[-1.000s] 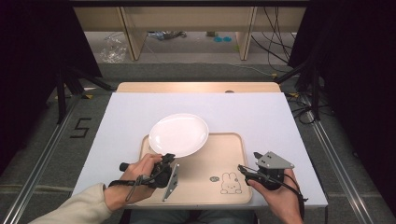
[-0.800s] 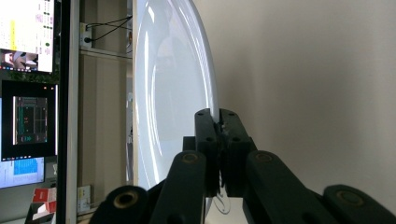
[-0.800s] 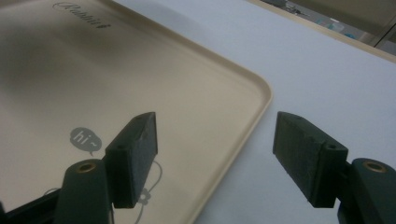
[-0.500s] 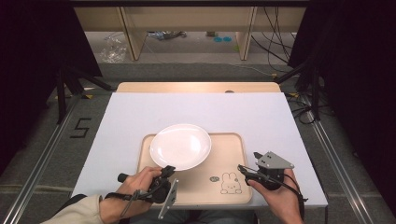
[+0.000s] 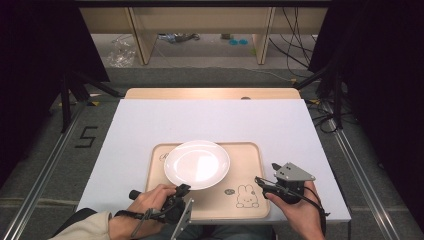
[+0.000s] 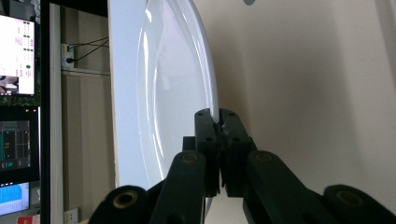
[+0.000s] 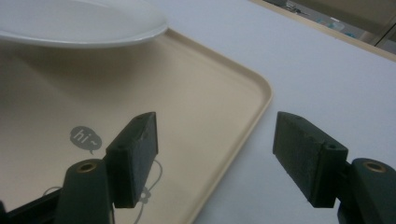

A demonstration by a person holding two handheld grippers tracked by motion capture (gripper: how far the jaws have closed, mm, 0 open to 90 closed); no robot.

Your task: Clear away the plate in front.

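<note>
A white plate [image 5: 197,164] hangs just above a beige tray [image 5: 250,160] printed with a rabbit. My left gripper [image 5: 182,190] is shut on the plate's near rim; in the left gripper view the jaws pinch the plate [image 6: 173,93] edge at the left gripper [image 6: 218,122], with the tray [image 6: 303,93] behind. My right gripper [image 5: 265,173] stands open at the tray's near right corner. In the right gripper view its jaws straddle the tray [image 7: 210,107] edge around the right gripper [image 7: 215,135], and the plate [image 7: 84,23] floats at upper left.
The tray lies on a white sheet [image 5: 210,120] covering the table, with a wooden strip [image 5: 210,93] at the far edge. Cables [image 5: 300,55] and table legs show on the floor beyond. A black "5" [image 5: 84,136] marks the floor at left.
My left gripper has drawn back toward the person and right, carrying the plate with it over the tray. The right gripper has stayed put.
</note>
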